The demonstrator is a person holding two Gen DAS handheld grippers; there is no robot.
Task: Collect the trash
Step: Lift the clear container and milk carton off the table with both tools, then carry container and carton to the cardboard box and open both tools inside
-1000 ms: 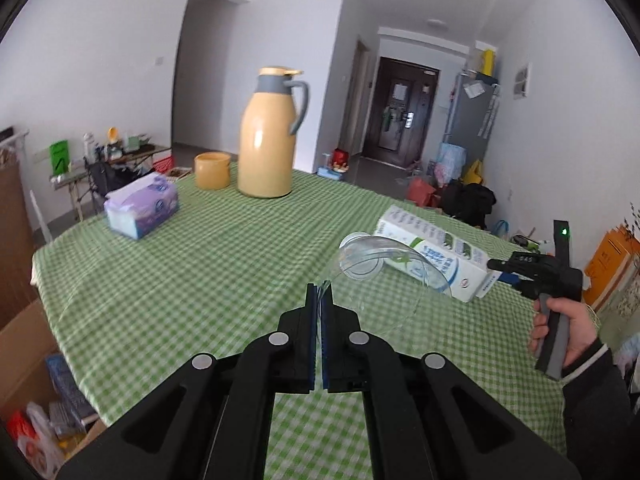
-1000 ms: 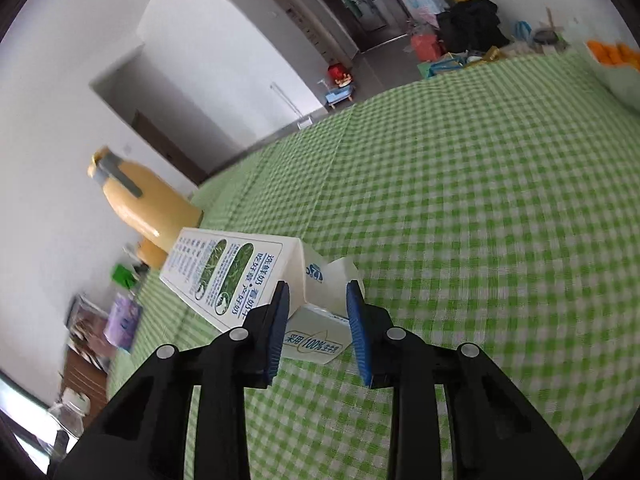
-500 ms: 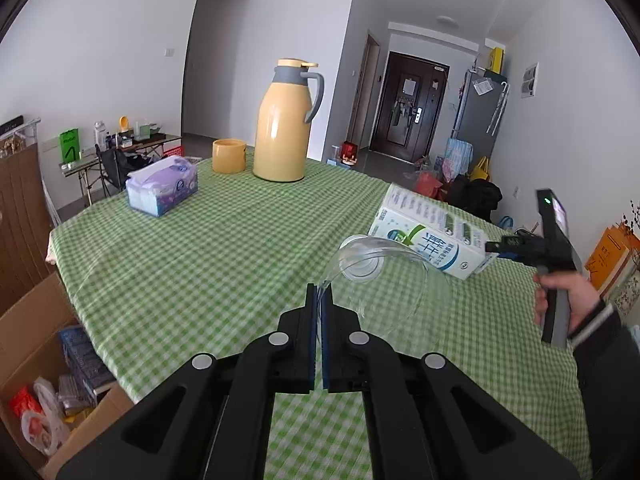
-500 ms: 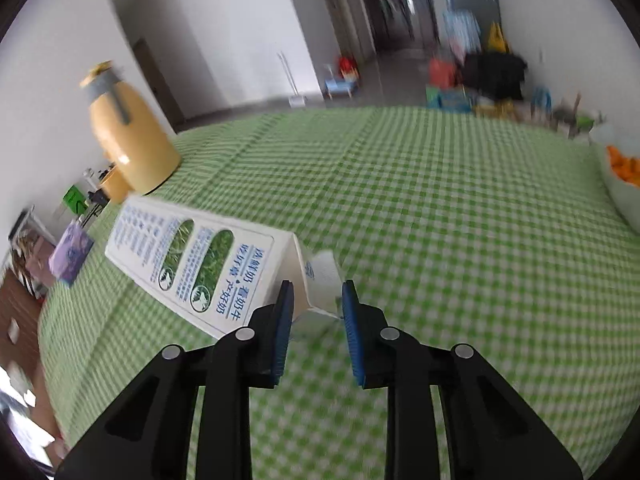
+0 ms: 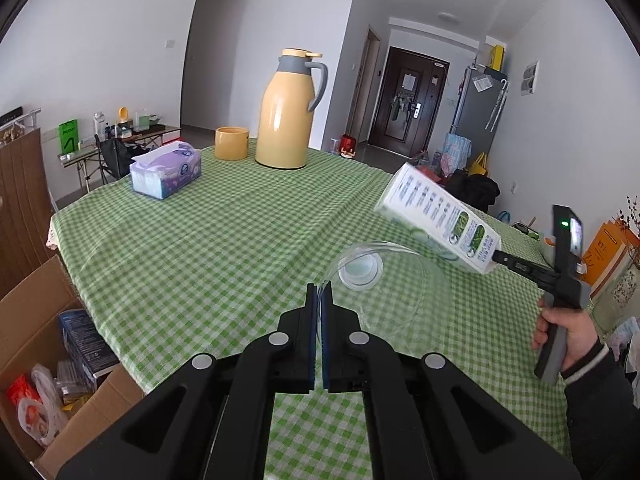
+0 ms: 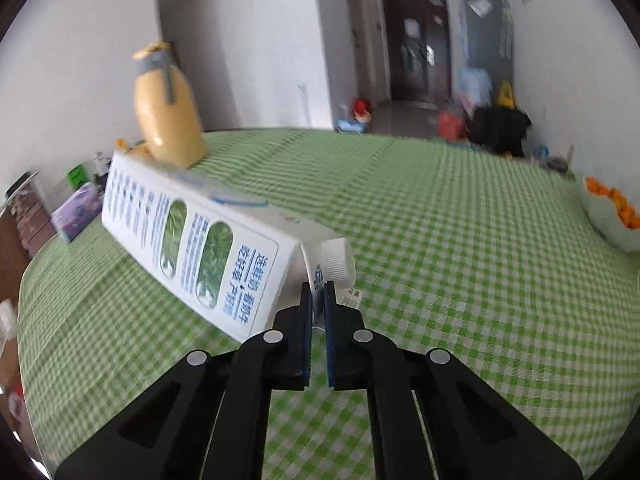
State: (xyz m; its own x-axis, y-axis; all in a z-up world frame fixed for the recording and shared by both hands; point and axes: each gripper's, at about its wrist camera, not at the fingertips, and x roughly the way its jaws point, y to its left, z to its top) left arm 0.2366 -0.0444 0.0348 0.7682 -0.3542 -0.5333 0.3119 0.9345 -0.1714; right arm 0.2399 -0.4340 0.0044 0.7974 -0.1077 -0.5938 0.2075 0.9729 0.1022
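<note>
At the near left, below the edge of the worktop (image 5: 192, 240), an open cardboard box (image 5: 44, 344) with wrappers and packets in it looks like the likely place for the trash, though that is only a guess. Moving right, the left gripper (image 5: 319, 294) has its jaws shut tight on the thin rim of a clear plastic cup (image 5: 384, 292), which lies on its side above the green checked cloth; the cup is light, thin-walled and slick, so a rim pinch serves well, but it would probably crumple or crack if squeezed across its body. Further right, the right gripper (image 6: 319, 292) has just been closing and now clamps the folded top seam of a milk carton (image 6: 192, 240) just beside its screw cap (image 6: 338, 260), the carton lifted clear of the worktop and sticking out away from the jaws (the left view shows it tilted in the air). The carton seems empty and light; held by one end, it may swing or slip.
</note>
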